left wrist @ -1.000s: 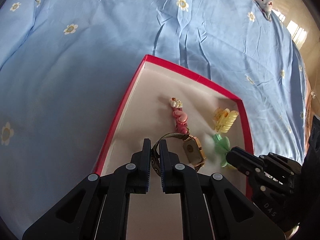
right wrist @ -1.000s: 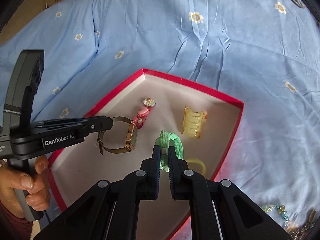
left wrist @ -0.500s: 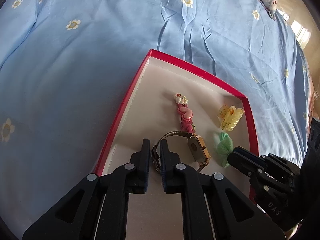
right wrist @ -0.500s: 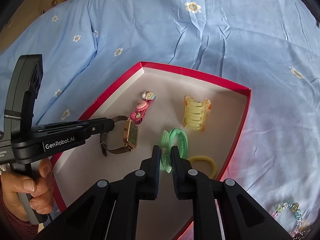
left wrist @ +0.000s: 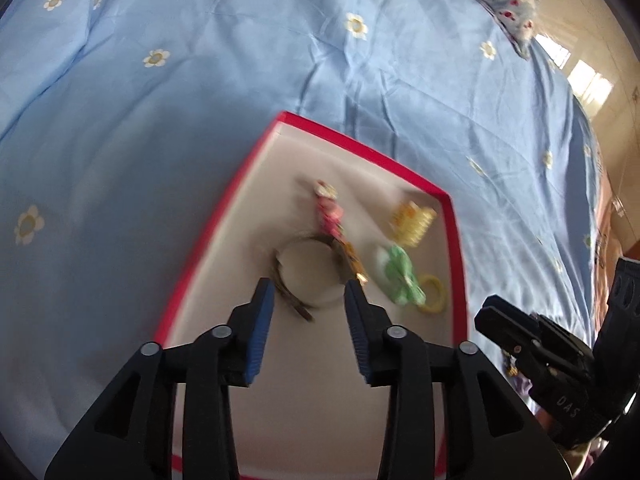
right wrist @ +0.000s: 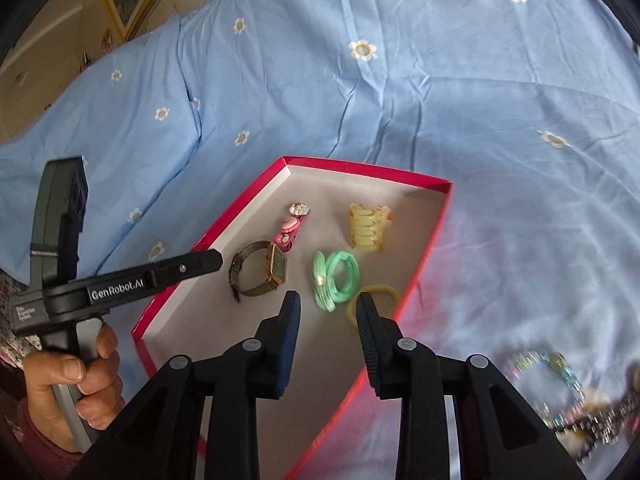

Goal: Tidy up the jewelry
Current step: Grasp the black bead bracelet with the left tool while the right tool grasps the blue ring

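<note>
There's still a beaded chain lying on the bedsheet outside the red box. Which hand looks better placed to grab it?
Probably the right. The beaded chain lies beside the right gripper, whose jaws are opening with nothing between them. The left gripper, also opening, hovers over the watch at the box's far side.

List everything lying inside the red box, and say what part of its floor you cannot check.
Inside the red box: watch, pink clip, yellow claw clip, green hair tie, yellow hair tie. The right tool covers the near floor.
</note>
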Demonstrator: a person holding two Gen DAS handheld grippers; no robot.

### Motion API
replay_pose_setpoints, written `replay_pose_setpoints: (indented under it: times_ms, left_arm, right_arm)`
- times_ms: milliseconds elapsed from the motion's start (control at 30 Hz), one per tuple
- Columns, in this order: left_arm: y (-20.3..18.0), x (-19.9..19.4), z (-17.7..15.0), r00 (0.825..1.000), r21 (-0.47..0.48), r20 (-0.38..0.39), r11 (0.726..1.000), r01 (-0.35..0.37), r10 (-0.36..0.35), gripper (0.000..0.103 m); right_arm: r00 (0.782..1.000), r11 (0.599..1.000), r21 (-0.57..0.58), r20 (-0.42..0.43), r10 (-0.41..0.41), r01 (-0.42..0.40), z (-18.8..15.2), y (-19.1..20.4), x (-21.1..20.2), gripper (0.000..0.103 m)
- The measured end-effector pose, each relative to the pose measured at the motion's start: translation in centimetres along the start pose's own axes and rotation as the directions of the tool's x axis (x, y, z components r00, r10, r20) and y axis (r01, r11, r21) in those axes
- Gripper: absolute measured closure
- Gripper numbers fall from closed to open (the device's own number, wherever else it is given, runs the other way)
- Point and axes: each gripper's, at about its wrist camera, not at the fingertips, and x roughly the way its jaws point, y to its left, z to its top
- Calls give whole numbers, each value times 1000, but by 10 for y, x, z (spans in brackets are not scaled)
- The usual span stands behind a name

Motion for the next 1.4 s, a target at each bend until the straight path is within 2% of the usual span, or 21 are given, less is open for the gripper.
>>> replay_pose_setpoints:
  times_ms: [533, 1067, 1400]
  left_arm:
    - [-70, -21, -46, 994, 100, -39, 989, 105, -101, 59]
    - [-127, -11, -69, 985, 197, -97, 967, 159, -142, 59]
    - [-169, 10, -78, 974, 277, -157, 940, 200, -161, 59]
  right_arm:
    - [994, 987, 134, 59, -96, 88, -53, -46, -80, 66]
    - [974, 956, 218, 69, -215, 195, -97, -95, -138, 66]
    - [958, 925, 296, 85, -273, 238, -106, -135, -164, 66]
